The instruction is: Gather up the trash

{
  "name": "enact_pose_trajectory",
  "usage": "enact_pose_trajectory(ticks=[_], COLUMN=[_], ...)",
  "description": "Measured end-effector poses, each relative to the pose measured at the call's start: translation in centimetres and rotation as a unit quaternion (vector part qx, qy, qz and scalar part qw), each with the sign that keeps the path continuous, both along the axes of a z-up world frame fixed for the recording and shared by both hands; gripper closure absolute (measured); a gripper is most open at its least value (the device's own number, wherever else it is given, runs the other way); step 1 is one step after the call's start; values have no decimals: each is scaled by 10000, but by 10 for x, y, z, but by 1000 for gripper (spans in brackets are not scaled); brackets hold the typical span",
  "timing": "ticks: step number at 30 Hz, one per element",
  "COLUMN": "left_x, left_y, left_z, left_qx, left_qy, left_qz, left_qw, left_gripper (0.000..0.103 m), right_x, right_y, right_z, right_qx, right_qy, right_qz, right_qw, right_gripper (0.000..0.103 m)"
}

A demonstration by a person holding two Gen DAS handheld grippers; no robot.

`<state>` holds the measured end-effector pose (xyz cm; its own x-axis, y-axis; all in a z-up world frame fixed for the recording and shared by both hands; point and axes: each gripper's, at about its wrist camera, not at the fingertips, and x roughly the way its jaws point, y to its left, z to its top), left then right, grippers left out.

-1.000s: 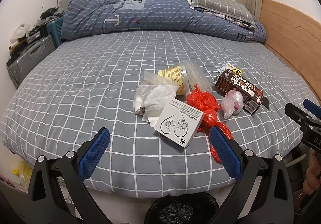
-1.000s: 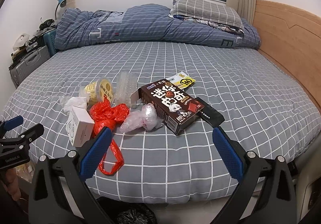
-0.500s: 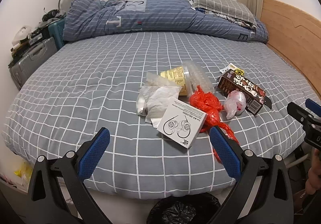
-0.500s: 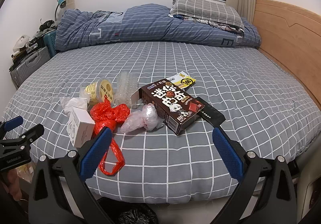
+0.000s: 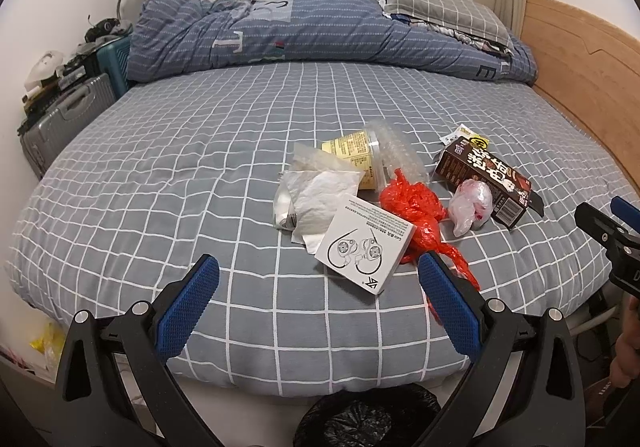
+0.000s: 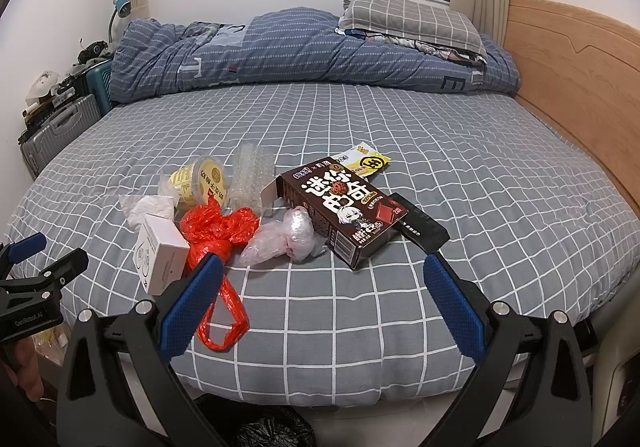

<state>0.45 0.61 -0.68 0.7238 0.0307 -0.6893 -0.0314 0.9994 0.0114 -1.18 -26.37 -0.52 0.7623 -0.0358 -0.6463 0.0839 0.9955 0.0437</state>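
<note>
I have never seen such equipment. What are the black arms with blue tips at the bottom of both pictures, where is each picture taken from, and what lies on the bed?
No robot is here. A person holds one gripping tool in each hand, each carrying a camera that looks forward along its two blue-padded fingers. One picture comes from the left tool, the other from the right tool. Both are open and hold nothing.

On the bed lies trash: a white earphone box, crumpled paper, a yellow cup, a red plastic bag, a brown carton and a pinkish bag. A bin with a black bag stands below the bed's edge.
</note>
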Motion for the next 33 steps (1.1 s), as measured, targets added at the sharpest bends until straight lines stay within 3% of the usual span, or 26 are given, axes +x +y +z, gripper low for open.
enact_pose_trajectory(ticks=[25, 33], left_x=[-1, 7], left_y=[2, -6], left_z=[-3, -11], left_qx=[9, -47], left_qy=[35, 237], left_qz=[-19, -228], left_qw=[10000, 9994], left_gripper=[6, 6], right_x=[1, 0], right_y=[-1, 2], right_z=[-1, -2], right_qx=[11, 15], right_qy=[3, 0], right_qz=[0, 33], right_qw=[10000, 10000], right_gripper=[7, 7])
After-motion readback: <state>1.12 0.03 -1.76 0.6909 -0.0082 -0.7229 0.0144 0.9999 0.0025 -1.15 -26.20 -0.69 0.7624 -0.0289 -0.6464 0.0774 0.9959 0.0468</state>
